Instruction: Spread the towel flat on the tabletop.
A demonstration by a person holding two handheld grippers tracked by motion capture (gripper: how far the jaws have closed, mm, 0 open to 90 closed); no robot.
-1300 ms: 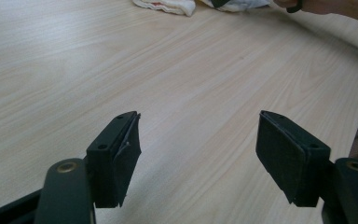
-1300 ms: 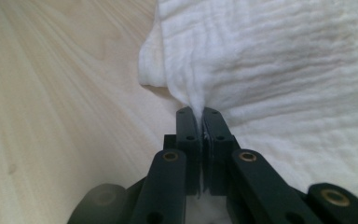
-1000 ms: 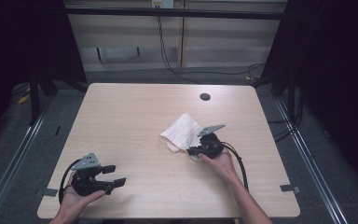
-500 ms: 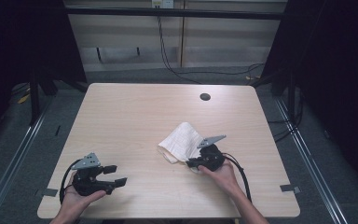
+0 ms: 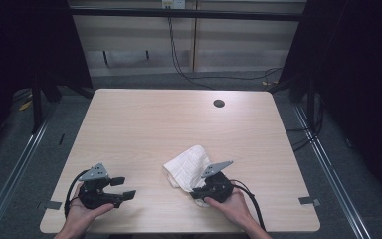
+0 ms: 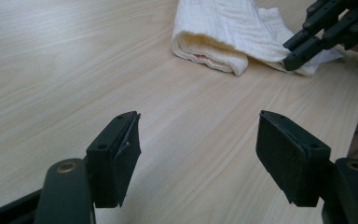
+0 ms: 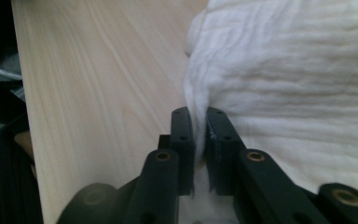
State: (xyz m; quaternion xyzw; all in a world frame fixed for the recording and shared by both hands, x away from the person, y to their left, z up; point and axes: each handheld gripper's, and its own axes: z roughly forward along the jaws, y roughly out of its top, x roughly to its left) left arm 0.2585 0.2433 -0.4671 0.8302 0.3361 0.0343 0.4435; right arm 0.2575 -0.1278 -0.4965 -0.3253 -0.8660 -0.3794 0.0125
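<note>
White crumpled cotton cloth (image 5: 189, 166), one piece, lying on pale wood-grain worktop (image 5: 144, 124), right of centre near the front edge. Two claws counted. Right claw (image 5: 199, 193) at the cloth's near corner; jaws close together with a thin fold of cloth pinched between the pads (image 7: 213, 140), seen plainly in the right gripper view; jaws have just been opening slightly, fold still between them. Left claw (image 5: 125, 188) at the front left, well apart from the cloth, jaws spread wide, nothing between them, bare worktop below. One round dark hole (image 5: 219, 103) in the worktop's far right part. One hand (image 5: 231, 209) behind each claw.
</note>
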